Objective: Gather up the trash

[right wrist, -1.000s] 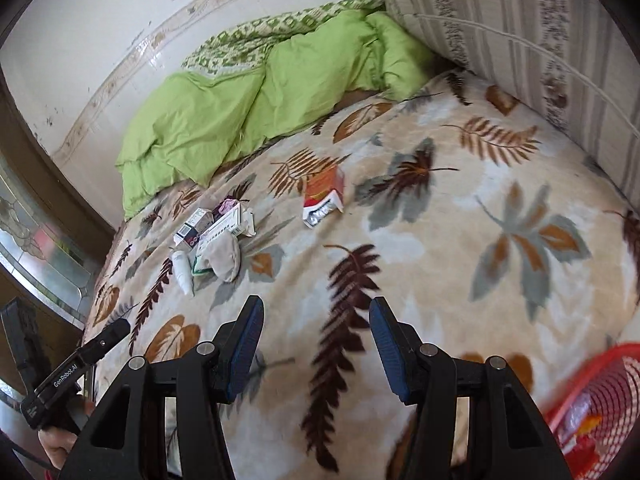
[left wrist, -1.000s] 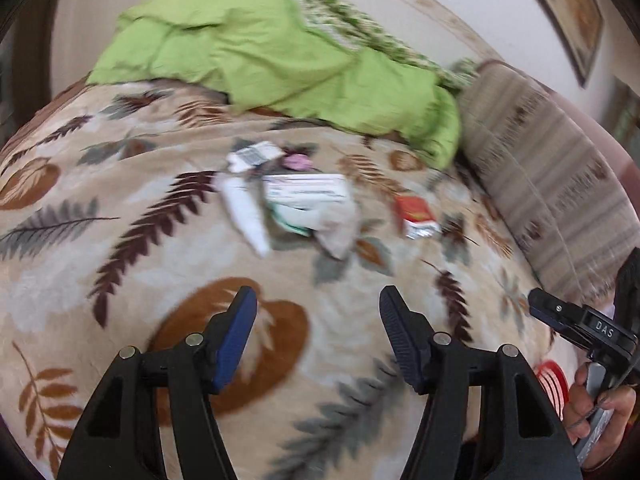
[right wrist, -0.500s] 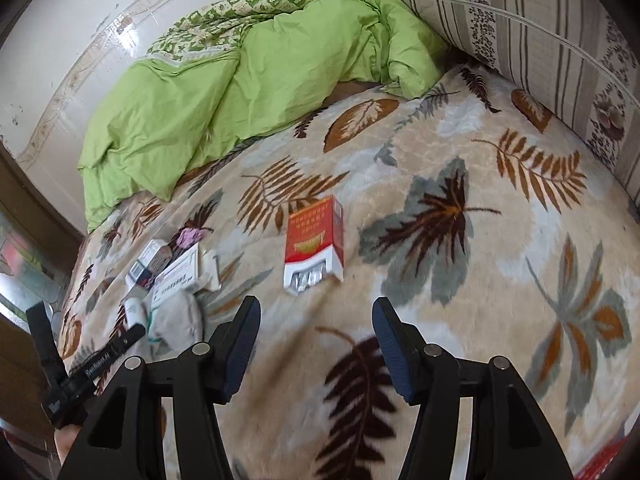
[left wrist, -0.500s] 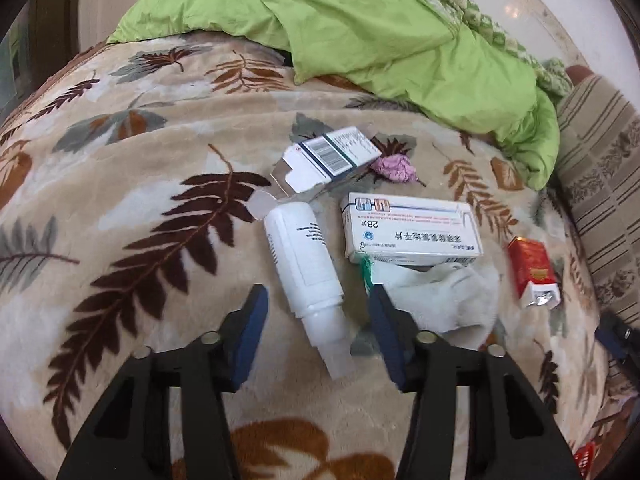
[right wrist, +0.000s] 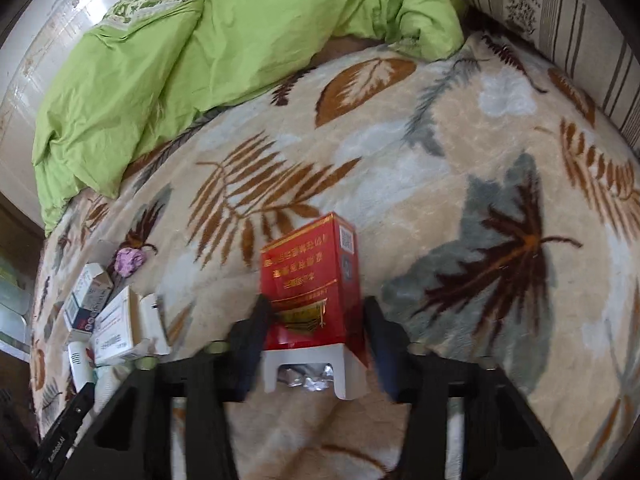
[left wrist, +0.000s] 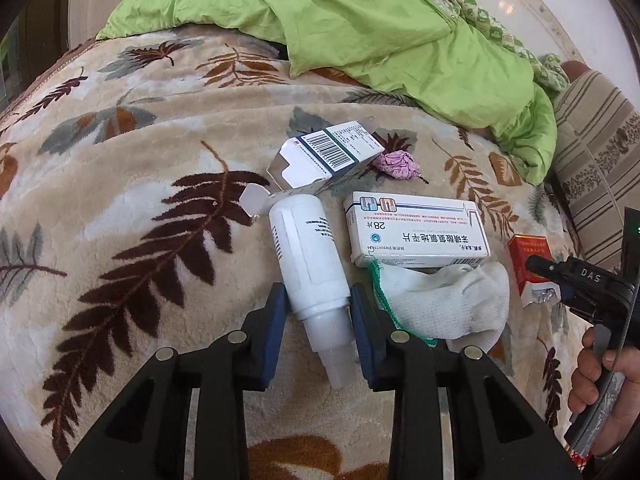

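White plastic bottle (left wrist: pixel 308 256): laid on its side on the leaf-patterned blanket (left wrist: pixel 120 208), nozzle end toward the camera, so that its narrow lower body is offered to the grip.
Left gripper (left wrist: pixel 318 312): jaws have just been closing; the blue pads are seen against both sides of the bottle near its shoulder, so a clamp on it is judged made.
Red cigarette pack (right wrist: pixel 312 284): laid flat, well apart from the other litter, its open foil end toward the lens, hence taken by the other hand.
Right gripper (right wrist: pixel 316 344): jaws have just been closing around the pack; the left pad is touching its edge, while a thin gap is shown at the right pad, so no grip is judged yet.
Other trash: medicine box (left wrist: pixel 416 232), barcoded carton (left wrist: pixel 328 152), white sock (left wrist: pixel 440 300) and pink wad (left wrist: pixel 398 164) are clustered beside the bottle, left for later pickups.
Green quilt (left wrist: pixel 360 20): bunched at the far side, clear of the work.
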`<state>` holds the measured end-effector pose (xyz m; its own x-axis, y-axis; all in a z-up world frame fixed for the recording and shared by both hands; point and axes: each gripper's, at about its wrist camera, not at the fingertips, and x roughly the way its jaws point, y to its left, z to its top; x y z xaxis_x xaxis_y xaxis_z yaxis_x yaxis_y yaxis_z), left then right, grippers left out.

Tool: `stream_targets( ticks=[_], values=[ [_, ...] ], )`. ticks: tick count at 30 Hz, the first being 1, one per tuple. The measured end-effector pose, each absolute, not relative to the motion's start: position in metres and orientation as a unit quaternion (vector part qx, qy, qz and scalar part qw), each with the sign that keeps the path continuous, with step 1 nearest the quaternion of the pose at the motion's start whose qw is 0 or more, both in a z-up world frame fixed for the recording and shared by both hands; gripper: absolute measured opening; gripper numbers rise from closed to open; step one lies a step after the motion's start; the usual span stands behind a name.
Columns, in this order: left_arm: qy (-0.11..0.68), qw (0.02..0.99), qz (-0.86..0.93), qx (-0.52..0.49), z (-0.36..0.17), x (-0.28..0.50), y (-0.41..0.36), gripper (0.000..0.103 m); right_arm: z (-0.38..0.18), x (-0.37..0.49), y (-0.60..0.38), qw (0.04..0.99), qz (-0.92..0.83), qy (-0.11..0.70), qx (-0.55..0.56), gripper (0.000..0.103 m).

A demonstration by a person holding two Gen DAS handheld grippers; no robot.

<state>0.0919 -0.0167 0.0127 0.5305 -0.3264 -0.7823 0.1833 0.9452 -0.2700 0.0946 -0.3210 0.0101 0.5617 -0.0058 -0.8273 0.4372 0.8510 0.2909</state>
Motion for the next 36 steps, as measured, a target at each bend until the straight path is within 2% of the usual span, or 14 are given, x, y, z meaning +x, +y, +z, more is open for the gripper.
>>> stream_targets(
  ticks=[1,2,11,20,36],
  values=[
    [0.460,0.873,-0.147,-0.075,0.014,0.091,-0.017,0.031,0.014,0.093,-0.317,0.855,-0.135,0.442,0.235,0.026],
    [0.456,0.875,-0.146,-0.072,0.016,0.090,-0.017,0.031,0.019,0.089,-0.312,0.861,-0.133,0.434,0.231,0.021],
    [0.420,0.891,-0.159,-0.064,0.036,0.069,-0.017,0.031,0.057,0.016,-0.255,0.898,-0.100,0.370,0.215,0.021],
    [0.384,0.905,-0.177,-0.044,0.057,0.011,-0.009,0.031,0.075,-0.055,-0.214,0.924,-0.072,0.329,0.182,0.021],
    [0.363,0.913,-0.183,-0.026,0.073,-0.111,0.015,0.031,0.077,-0.121,-0.191,0.931,-0.017,0.314,0.184,0.021]
  ],
)
